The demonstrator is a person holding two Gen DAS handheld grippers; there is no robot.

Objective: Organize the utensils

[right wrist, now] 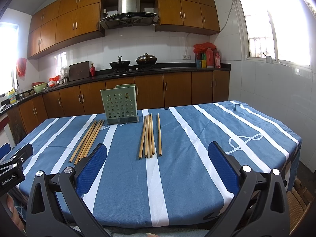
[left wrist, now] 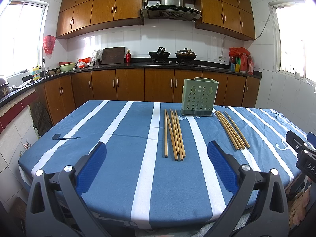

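- So the only container on the table was a pale green utensil holder, the plastic kind with round holes punched in the front wall and a darker base. It stood upright toward the far side of the blue-and-white striped tablecloth.
- Couldn't see down into it from either camera, so no idea what was inside. Nothing poked up above its rim.
- Chopsticks were all lying flat on the cloth in two loose bunches, one on each side of the holder, far ends near its base.
- The left bunch looked like five sticks in the left wrist view, one of them sitting a bit apart on the outer left. From the right wrist view the same bunch fanned out diagonally and partly slid behind a blue pad, so the count there was fuzzy.
- The right bunch was five as well: four close together plus one lying by itself just to the right.
- So roughly ten wooden chopsticks total, one holder.
- Left gripper hovered over the near edge of the table with its jaws spread wide, nothing between the blue pads.
- Right gripper was the same deal, jaws released and wide apart, holding nothing, lined up roughly in front of the right bunch.
- Two woks sat on the stove way behind.
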